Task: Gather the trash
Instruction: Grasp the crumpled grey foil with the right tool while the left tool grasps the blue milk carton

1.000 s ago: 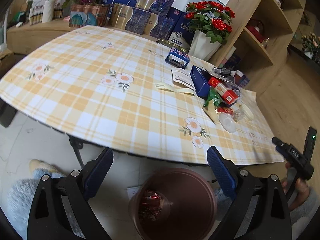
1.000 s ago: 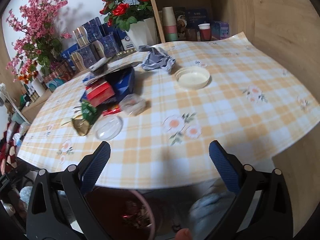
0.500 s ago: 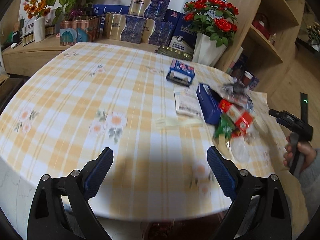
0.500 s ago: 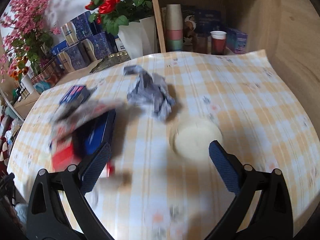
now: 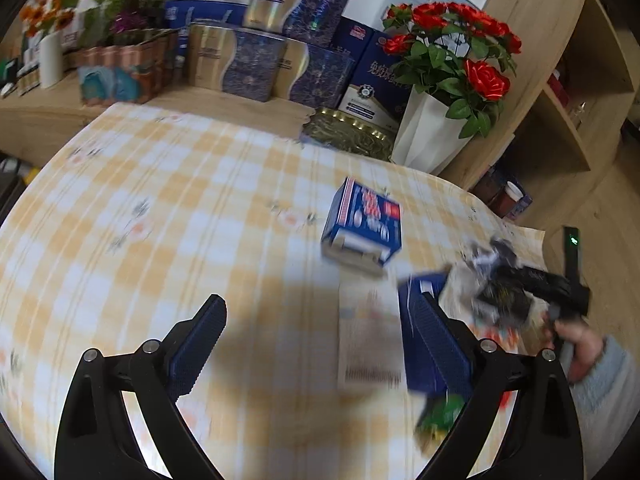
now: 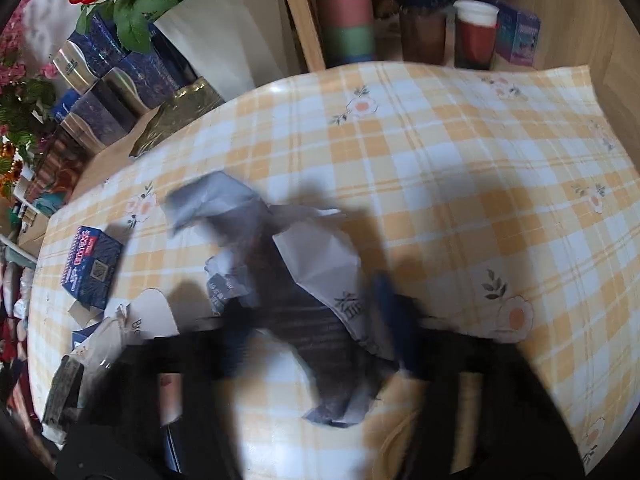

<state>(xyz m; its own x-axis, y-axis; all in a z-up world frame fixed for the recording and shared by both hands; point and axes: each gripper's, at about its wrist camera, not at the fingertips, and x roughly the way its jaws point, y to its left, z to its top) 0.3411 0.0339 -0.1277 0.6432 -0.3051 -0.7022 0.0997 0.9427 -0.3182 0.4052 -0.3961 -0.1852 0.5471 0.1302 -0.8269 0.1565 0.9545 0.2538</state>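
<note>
a: where's the trash?
b: crumpled paper (image 6: 304,280) lies mid-tabletop (image 6: 460,168), between the closing right claw (image 6: 320,320).
a: left claw (image 5: 320,344)?
b: spread, empty, nearing the blue box (image 5: 362,224) for its turn.

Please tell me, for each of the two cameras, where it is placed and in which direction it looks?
Left wrist: on the left gripper, looking down across the checked table; its open jaws show, also the person's right hand.
Right wrist: on the right gripper, looking down at crumpled paper; its blurred jaws are closing around it.
Shared: crumpled paper, blue box, table.
</note>
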